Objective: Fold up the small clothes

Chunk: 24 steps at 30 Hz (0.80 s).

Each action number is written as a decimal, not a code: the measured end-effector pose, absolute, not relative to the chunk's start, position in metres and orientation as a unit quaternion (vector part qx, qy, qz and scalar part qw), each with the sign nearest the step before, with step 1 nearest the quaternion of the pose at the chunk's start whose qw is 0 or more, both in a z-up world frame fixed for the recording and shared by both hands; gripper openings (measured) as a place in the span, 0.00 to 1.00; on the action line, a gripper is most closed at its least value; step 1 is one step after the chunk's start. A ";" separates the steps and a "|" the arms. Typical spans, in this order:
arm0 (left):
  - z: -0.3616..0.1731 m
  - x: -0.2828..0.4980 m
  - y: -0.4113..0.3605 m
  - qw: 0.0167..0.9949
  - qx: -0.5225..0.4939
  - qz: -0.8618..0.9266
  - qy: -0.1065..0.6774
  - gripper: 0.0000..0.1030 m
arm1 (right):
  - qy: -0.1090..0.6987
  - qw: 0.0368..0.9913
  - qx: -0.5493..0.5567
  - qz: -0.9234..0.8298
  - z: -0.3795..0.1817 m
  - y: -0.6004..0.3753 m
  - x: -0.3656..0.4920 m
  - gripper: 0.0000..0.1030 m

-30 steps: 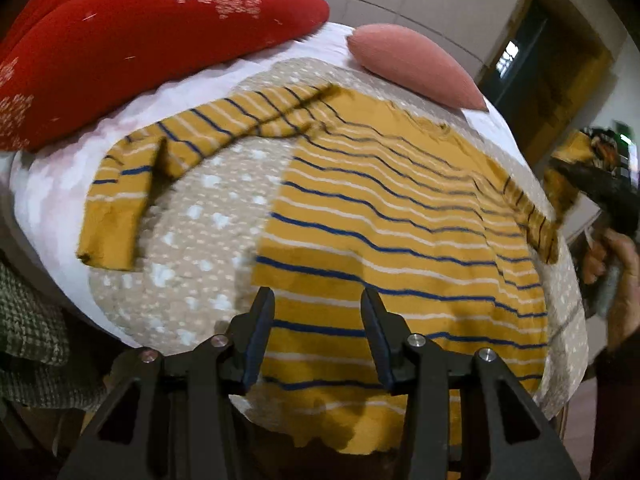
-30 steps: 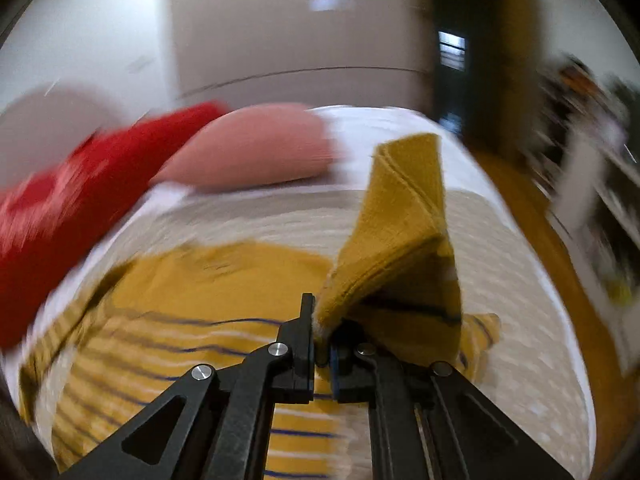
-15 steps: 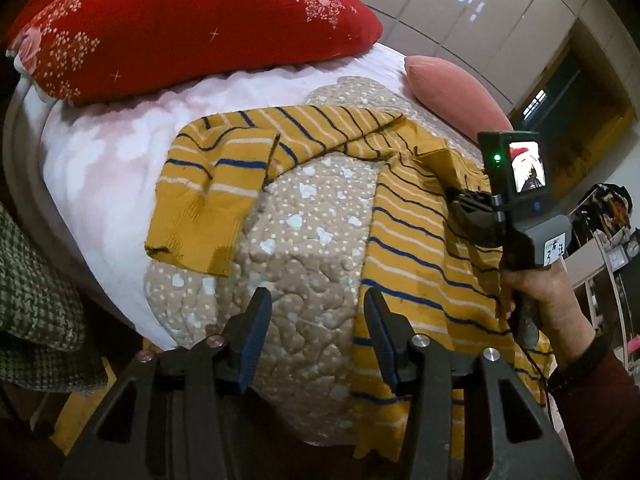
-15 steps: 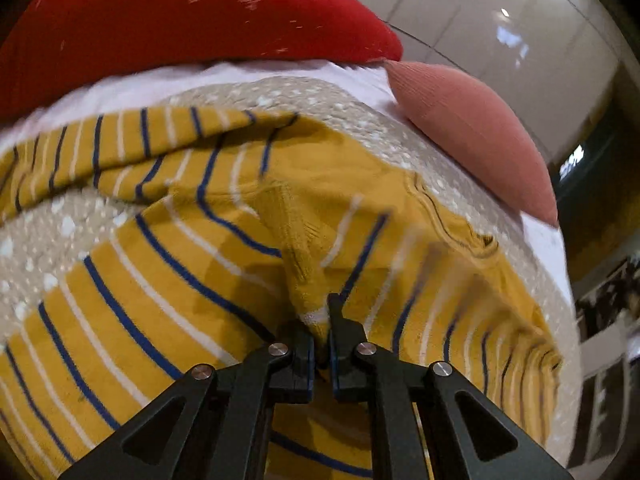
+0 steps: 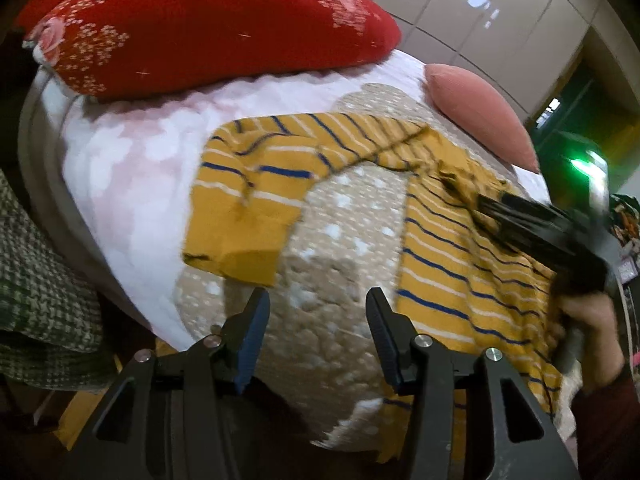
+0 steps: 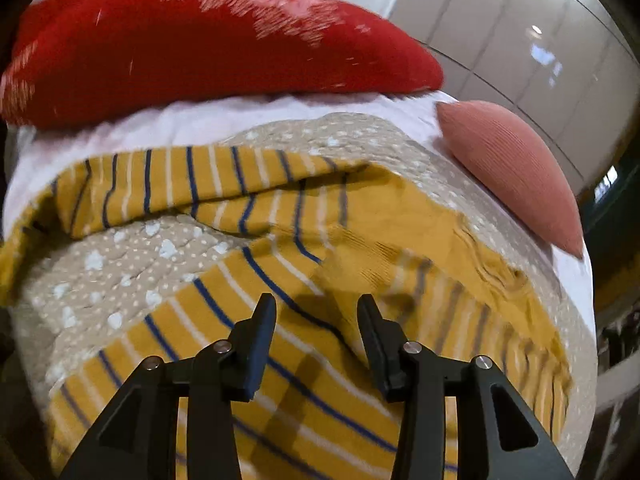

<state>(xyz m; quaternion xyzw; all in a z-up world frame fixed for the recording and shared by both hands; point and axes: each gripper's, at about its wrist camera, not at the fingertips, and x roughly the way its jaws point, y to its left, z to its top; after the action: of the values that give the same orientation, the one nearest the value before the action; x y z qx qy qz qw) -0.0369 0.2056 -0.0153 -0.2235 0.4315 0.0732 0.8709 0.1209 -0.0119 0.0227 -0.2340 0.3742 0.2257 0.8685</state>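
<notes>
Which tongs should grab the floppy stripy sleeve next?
Probably the left tongs: open, empty, and nearest the yellow striped sweater's spread-out sleeve. The right tongs are just opening over the sweater's body, farther away.

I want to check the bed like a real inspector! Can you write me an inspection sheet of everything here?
Surface: bed with a pale pink sheet and a beige quilted cover with white spots.
Job's things: yellow striped sweater lying on the cover; one sleeve stretched out sideways, the other sleeve folded in over the body.
Clutter: red flowered pillow, pink cushion, green-and-white knitted cloth beside the bed.
Grippers: left gripper open over the cover, holding nothing; right gripper opening over the folded-in sleeve, not gripping it.
Cables: nothing seen.
Surroundings: glossy panelled wall, dark doorway.
</notes>
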 end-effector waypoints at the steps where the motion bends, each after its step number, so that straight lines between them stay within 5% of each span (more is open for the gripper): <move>1: -0.016 -0.036 0.211 0.870 -0.225 0.081 0.431 0.48 | 0.377 0.872 -0.223 0.219 0.027 -0.023 0.116 0.50; 14: -0.020 -0.034 0.253 0.878 -0.198 0.124 0.419 0.57 | 0.426 0.885 -0.082 0.168 0.019 -0.149 0.057 0.55; 17: -0.018 -0.037 0.244 0.884 -0.190 0.118 0.411 0.66 | 0.432 0.886 -0.059 0.158 0.013 -0.160 0.048 0.55; 24: -0.045 -0.029 0.254 0.855 -0.240 0.125 0.441 0.67 | 0.445 0.883 -0.008 0.146 0.000 -0.180 0.033 0.55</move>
<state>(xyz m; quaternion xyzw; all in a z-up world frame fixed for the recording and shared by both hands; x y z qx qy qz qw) -0.0293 0.2542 -0.0452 -0.2403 0.4414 0.1253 0.8554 0.0334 -0.1798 -0.0004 -0.0076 0.4455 0.1461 0.8833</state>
